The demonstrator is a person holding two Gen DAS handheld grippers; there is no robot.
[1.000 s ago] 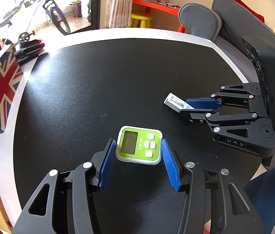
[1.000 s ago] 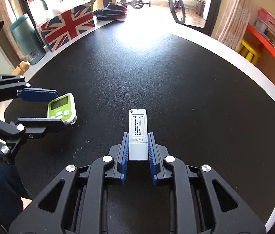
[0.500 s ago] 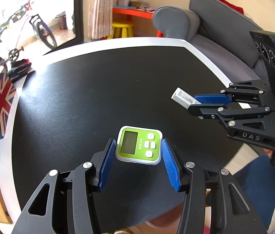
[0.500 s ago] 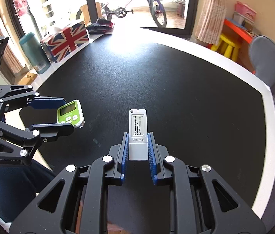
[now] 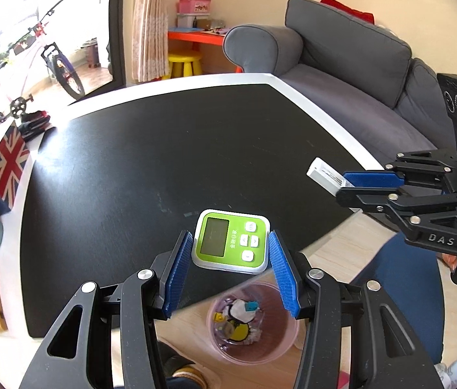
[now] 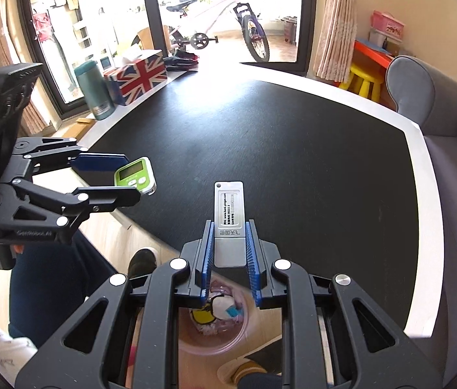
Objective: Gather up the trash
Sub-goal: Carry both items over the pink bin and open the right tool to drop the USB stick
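Note:
My left gripper (image 5: 231, 253) is shut on a green digital timer (image 5: 231, 241), held in the air past the table's near edge; it also shows in the right wrist view (image 6: 136, 175). My right gripper (image 6: 229, 243) is shut on a white flat stick-shaped device (image 6: 229, 220), also seen in the left wrist view (image 5: 325, 175). A pink translucent trash bin (image 5: 251, 324) with scraps inside stands on the floor below both grippers; in the right wrist view the bin (image 6: 218, 324) is partly hidden by my fingers.
The black table with white rim (image 5: 163, 162) stretches ahead. A Union Jack box (image 6: 137, 79) and a teal bottle (image 6: 94, 89) stand at its far left edge. A grey sofa (image 5: 358, 64) is to the right. The person's legs and feet are near the bin.
Both grippers have lifted and pulled back from over the table to beyond its near edge, each still holding its object. The trash bin on the floor has come into view below.

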